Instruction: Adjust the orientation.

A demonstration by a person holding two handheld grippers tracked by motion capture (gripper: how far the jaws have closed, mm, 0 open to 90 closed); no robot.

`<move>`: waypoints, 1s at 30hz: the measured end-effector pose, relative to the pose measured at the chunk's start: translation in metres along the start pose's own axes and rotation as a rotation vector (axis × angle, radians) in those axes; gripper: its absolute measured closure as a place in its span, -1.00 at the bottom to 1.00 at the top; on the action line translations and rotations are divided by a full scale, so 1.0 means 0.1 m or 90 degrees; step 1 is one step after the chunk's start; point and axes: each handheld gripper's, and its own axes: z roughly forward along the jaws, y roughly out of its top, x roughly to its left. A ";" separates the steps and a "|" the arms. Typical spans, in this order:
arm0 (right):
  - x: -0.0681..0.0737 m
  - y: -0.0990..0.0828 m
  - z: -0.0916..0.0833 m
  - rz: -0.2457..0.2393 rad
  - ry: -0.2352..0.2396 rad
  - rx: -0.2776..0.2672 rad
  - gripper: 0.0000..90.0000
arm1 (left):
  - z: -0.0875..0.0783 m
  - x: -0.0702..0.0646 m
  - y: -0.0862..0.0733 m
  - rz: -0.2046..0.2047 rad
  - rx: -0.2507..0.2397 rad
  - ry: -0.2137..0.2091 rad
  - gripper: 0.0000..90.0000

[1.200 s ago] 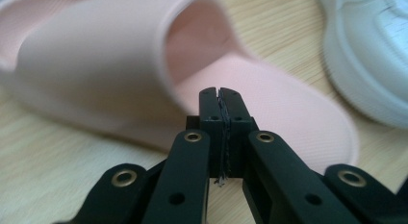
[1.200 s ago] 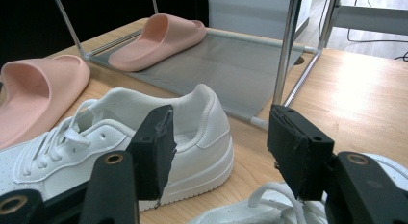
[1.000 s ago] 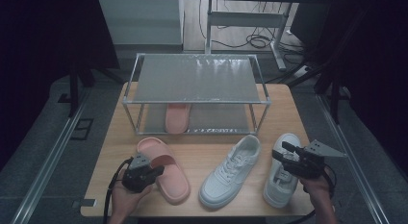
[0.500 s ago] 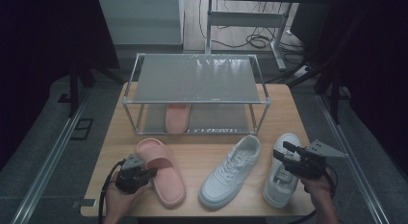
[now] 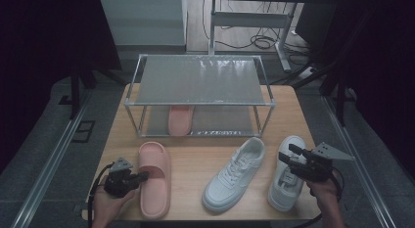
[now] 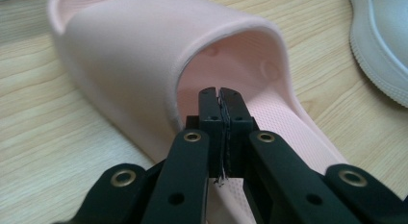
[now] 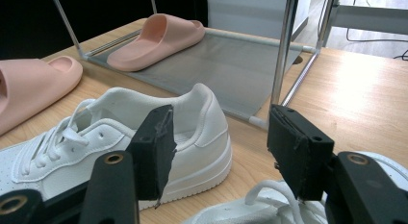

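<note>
A pink slipper (image 5: 155, 189) lies on the wooden table (image 5: 195, 154) at the front left, toe toward the rack. My left gripper (image 5: 143, 175) comes in from its left side. In the left gripper view the gripper (image 6: 221, 92) is shut, with nothing between the jaws. Its tips sit over the footbed at the mouth of the slipper's strap (image 6: 144, 56). My right gripper (image 5: 287, 152) stands open above the right white sneaker (image 5: 280, 196). In the right gripper view the gripper (image 7: 219, 137) has nothing between its pads. The sneaker's laces (image 7: 260, 200) lie just below.
A second white sneaker (image 5: 235, 173) lies at an angle in the middle front. A metal two-shelf rack (image 5: 198, 81) stands at the back. The other pink slipper (image 5: 180, 119) is on its lower shelf. The table's front edge is close to both hands.
My left gripper has moved left, toward the slipper's outer side. The slipper's heel has swung left, so it now lies straighter. The right gripper has kept still.
</note>
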 end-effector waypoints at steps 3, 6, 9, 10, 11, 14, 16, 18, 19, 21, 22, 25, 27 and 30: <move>0.00 0.00 0.00 0.000 0.000 0.001 -0.05 | -0.03 0.06 -0.01 -0.006 -0.001 -0.004 0.98; -0.01 0.00 0.00 0.002 -0.001 0.000 -0.05 | -0.04 0.11 -0.02 -0.010 -0.004 -0.006 0.98; 0.00 0.00 0.01 0.000 0.000 0.001 -0.05 | -0.05 0.16 -0.02 -0.015 -0.008 -0.011 0.98; 0.00 0.00 0.01 0.001 0.000 0.002 -0.05 | -0.06 0.17 -0.02 -0.017 -0.008 -0.011 0.98; 0.00 0.00 0.01 0.001 0.000 0.002 -0.05 | -0.06 0.17 -0.02 -0.016 -0.008 -0.012 0.98; 0.00 -0.01 0.01 0.001 0.000 0.003 -0.05 | -0.07 0.17 -0.02 -0.012 -0.009 -0.017 0.98; 0.00 0.00 0.01 0.001 0.000 0.002 -0.05 | -0.13 0.15 -0.02 -0.011 -0.015 -0.023 0.98; 0.00 -0.01 0.01 0.001 -0.001 0.002 -0.05 | -0.19 0.13 -0.01 -0.009 -0.024 -0.021 0.98; -0.01 -0.01 0.01 0.002 -0.001 0.002 -0.05 | -0.23 0.13 -0.01 -0.009 -0.030 -0.017 0.98; -0.01 -0.01 0.00 0.003 -0.001 0.001 -0.05 | -0.29 0.14 0.00 -0.012 -0.041 -0.010 0.98; -0.01 -0.01 0.00 0.003 -0.001 0.000 -0.05 | -0.33 0.16 0.00 -0.017 -0.048 -0.002 0.98; -0.01 0.00 -0.01 0.002 -0.003 -0.001 -0.05 | -0.36 0.20 0.01 -0.025 -0.055 0.009 0.98; -0.02 0.01 -0.03 0.002 -0.004 -0.005 -0.05 | -0.38 0.24 0.02 -0.035 -0.060 0.018 0.98; -0.02 0.01 -0.04 0.004 -0.004 -0.006 -0.05 | -0.37 0.32 0.07 -0.041 -0.064 0.032 0.98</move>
